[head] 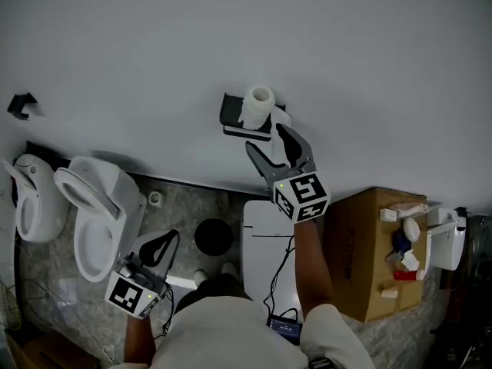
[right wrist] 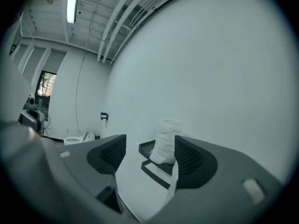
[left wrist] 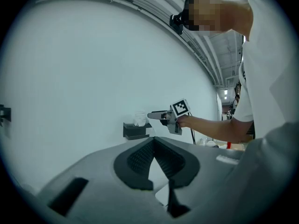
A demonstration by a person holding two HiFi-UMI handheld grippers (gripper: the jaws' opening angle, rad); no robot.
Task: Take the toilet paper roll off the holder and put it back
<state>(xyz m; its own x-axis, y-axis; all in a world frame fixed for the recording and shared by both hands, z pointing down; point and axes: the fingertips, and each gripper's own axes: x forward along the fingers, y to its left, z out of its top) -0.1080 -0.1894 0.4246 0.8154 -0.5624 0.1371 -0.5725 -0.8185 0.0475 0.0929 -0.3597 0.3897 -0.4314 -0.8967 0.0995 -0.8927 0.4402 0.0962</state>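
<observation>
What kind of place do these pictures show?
Probably a toilet room, perhaps a test set-up: a toilet stands there, and a paper roll sits on a wall-mounted holder.

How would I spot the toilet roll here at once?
On the white wall hangs a black holder. The roll stands upright on it, just beyond the right gripper. It's crumpled white, hollow core up; the other wall bracket is bare.

White toilet paper roll (head: 258, 106) stands upright (tail hanging) on black holder (head: 232, 114).
</observation>
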